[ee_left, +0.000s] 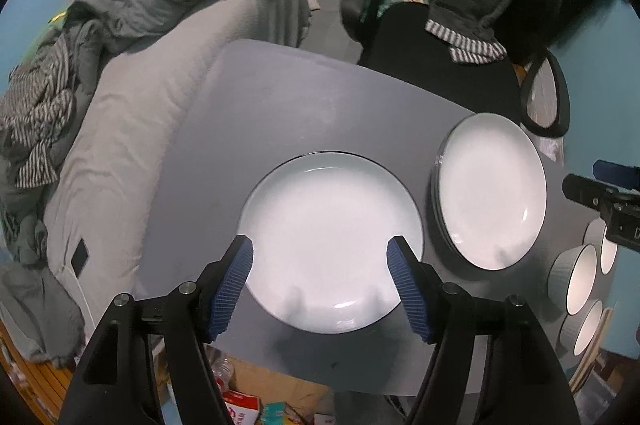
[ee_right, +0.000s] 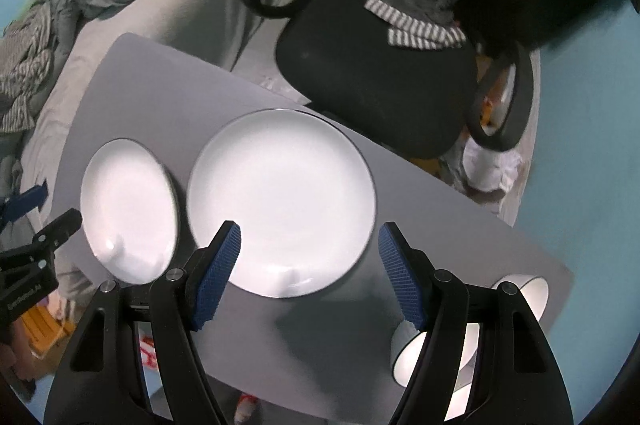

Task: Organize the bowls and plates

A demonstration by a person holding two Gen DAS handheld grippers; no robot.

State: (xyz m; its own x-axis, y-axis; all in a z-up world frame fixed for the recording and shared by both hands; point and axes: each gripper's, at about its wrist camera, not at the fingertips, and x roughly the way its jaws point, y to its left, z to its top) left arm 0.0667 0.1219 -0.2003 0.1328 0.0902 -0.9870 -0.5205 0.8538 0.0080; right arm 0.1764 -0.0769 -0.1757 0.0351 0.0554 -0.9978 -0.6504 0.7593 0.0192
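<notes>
Dim room, hard light from above. Plates [ee_left: 332, 241] [ee_right: 280, 201] blown out white, small glare spots near their lower rims. Claw shadows fall dark on tabletop [ee_left: 248, 129] below the plates. Strong fisheye bending, black vignette at corners. Slight motion blur on the edges.

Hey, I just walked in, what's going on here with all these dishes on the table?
Someone is sorting dishes on a gray table with a handheld gripper in each hand. Both the left gripper and the right gripper are open and holding nothing. The left one hovers over a single white plate; the right one hovers over a stack of plates beside it. A few white bowls sit at the table's right end, untouched.
</notes>
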